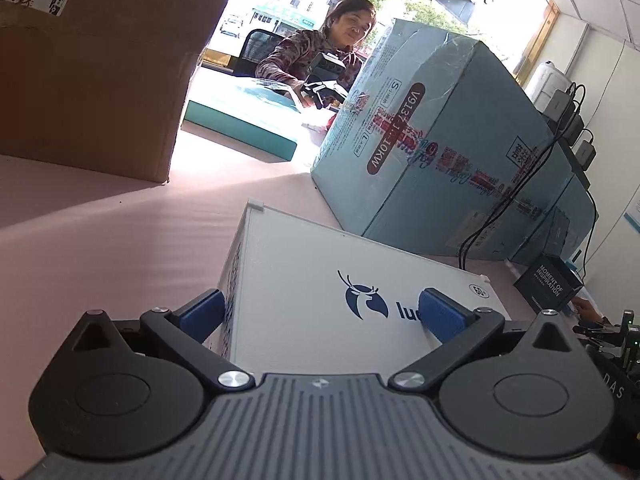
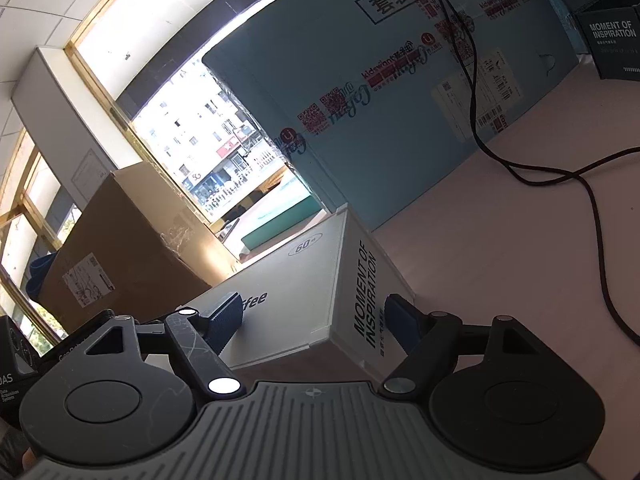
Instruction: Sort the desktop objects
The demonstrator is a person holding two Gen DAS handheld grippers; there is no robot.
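While both claws straddle it spread wide, gripping nothing, the white box [image 1: 340, 292] lies dead ahead: left claw [image 1: 320, 312], right claw [image 2: 316, 320].

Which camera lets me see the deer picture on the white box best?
The left wrist view. There the dark blue deer logo sits in full on the white box, between the left gripper's fingers. In the right wrist view the box shows only "ffee", "60" and "MOMENT OF INSPIRATION"; no deer is visible.
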